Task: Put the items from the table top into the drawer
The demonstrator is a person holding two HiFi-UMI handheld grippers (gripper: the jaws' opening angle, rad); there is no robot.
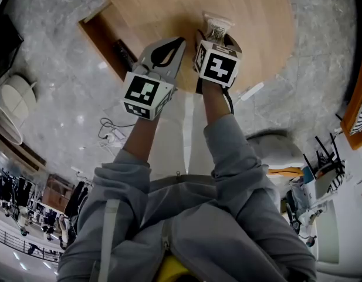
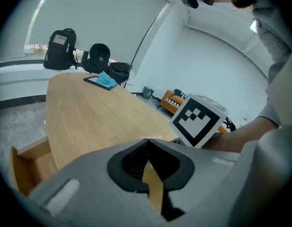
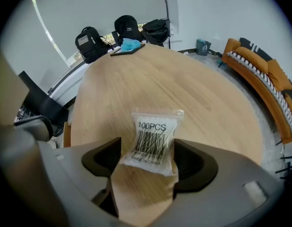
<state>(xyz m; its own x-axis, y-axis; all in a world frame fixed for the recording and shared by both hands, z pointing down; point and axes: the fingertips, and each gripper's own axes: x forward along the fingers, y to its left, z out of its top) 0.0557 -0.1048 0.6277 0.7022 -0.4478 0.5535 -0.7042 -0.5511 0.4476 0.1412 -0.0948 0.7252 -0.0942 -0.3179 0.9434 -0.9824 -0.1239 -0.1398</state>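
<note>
Holding both arms out straight in front of me, I reach over the near edge of the wooden table (image 1: 169, 10). My grey sleeves (image 1: 227, 140) are pushed up a bit, so my bare forearms show. My right tongs (image 1: 216, 40) point steeply down at the table top. Their jaws stand wide apart. A small clear bag (image 3: 153, 138) of thin dark sticks lies flat on the wood between the two jaws. The bag says "100PCS" on it. The pads are not squeezing it.

My left tongs (image 2: 148, 141) are just beside the right ones, on the left. They tip down only a little and point across the table. Their jaws are closed tip to tip, with nothing between them.

The drawer (image 1: 107, 40) sticks out open from the table's left side, near my left tongs. The bag is on the table, not in the drawer.
</note>
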